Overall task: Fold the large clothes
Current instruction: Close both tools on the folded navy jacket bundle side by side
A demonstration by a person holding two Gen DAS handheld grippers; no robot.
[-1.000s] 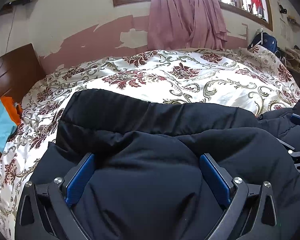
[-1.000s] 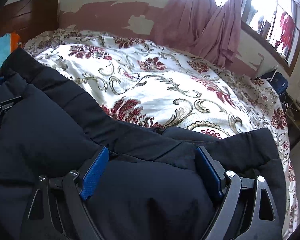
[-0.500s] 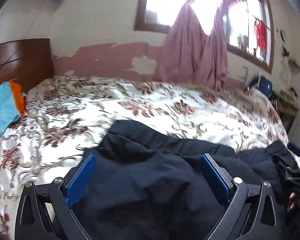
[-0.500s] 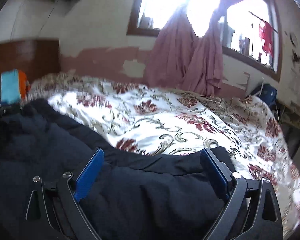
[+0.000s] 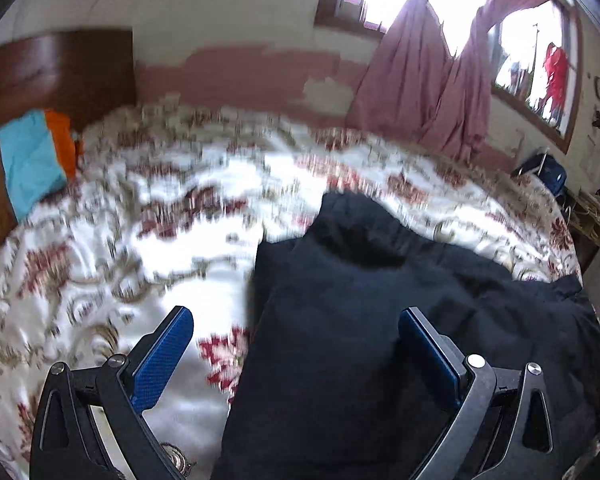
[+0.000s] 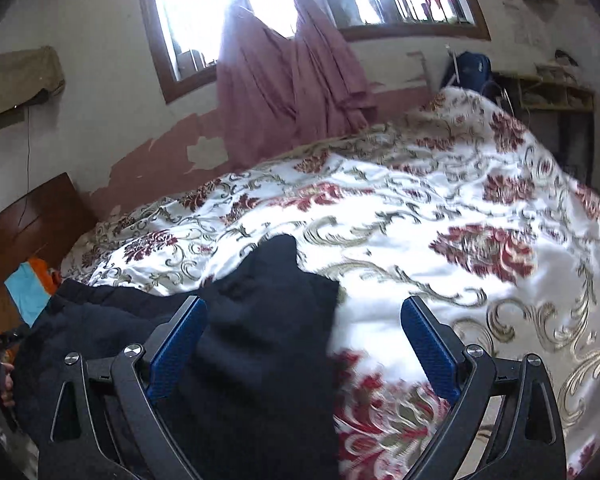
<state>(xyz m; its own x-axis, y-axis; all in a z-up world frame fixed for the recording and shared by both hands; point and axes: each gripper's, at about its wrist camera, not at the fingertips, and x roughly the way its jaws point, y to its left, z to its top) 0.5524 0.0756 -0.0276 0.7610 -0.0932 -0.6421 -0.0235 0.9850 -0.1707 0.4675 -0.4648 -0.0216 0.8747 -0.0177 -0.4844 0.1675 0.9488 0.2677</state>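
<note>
Left wrist view shows your left gripper (image 5: 296, 344) spread wide, with nothing pinched between its blue pads (image 5: 162, 354). The black padded coat (image 5: 380, 340) lies on the floral bedspread (image 5: 120, 248), and its left edge passes between your fingers: the right pad is over the coat, the left pad is over bare bedspread. Whether the pads touch the cloth, I cannot tell. This part of the bedspread is blurred. Beyond the coat, toward the wooden headboard (image 5: 56, 72), a turquoise and orange cloth (image 5: 36, 160) lies on the bed.

In the right wrist view, your right gripper (image 6: 304, 340) is also wide apart and grips nothing. Here the coat (image 6: 240, 340) passes under the left pad (image 6: 176, 344), and its right edge ends between the fingers; the right pad is over the bedspread (image 6: 460, 220). Behind the coat, the pink curtain (image 6: 284, 88) hangs under the window (image 6: 188, 12)
</note>
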